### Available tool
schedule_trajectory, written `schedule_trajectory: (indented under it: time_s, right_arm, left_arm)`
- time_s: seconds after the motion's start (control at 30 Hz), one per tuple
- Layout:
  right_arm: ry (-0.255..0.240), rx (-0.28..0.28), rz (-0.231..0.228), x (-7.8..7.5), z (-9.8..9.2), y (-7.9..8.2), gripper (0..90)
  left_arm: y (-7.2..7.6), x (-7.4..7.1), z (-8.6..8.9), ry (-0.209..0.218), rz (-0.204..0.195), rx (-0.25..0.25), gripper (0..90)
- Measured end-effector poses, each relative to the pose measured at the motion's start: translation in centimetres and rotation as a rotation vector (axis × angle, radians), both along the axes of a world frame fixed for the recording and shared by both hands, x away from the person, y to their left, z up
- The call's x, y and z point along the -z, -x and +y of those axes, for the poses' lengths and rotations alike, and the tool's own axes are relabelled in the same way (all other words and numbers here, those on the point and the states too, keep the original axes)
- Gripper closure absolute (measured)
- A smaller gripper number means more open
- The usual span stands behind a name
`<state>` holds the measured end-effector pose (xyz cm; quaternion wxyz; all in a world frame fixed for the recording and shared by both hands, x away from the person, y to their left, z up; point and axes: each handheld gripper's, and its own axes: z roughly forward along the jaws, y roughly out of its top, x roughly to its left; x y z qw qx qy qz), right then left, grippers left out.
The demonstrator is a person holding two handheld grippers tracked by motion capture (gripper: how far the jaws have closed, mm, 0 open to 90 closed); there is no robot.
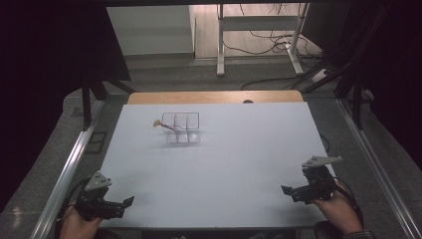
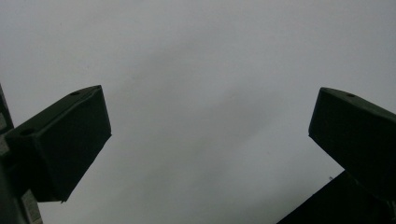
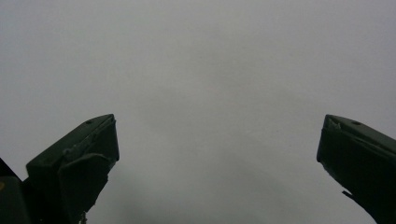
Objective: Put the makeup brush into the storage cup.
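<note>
The left gripper (image 1: 122, 204) sits at the table's (image 1: 239, 164) near-left corner and the right gripper (image 1: 291, 191) at the near-right edge, each held by a hand cut off at the bottom of the high view. Both have their jaws spread wide with nothing between them — the gripper views show bare grey tabletop between the black jaws and little else. The clear tray (image 1: 182, 128) stands well apart from both, toward the far side and left of centre. Its walls and dividers are faint, so the number of compartments is hard to tell. A small brush (image 1: 164, 125) — perhaps, it is too small to be sure — leans over the tray's left wall, its tan end outside. Between the grippers and the tray lies broad open tabletop.
</note>
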<state>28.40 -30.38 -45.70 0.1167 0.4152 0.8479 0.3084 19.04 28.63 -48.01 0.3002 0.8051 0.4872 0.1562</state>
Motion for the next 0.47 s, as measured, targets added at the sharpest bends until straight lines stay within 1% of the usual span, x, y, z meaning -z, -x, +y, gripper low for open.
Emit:
schedule_trajectory:
  time_s: [0.27,0.47]
  right_arm:
    - [0.005,0.001,0.001,0.00,0.06,0.02,0.0]
    - [0.012,-0.004,0.002,0.10,0.08,-0.03,0.0]
  left_arm:
    - [0.74,0.18,0.50,0.006,0.011,-0.010,0.0]
    - [0.65,0.12,0.34,0.005,0.009,-0.004,0.0]
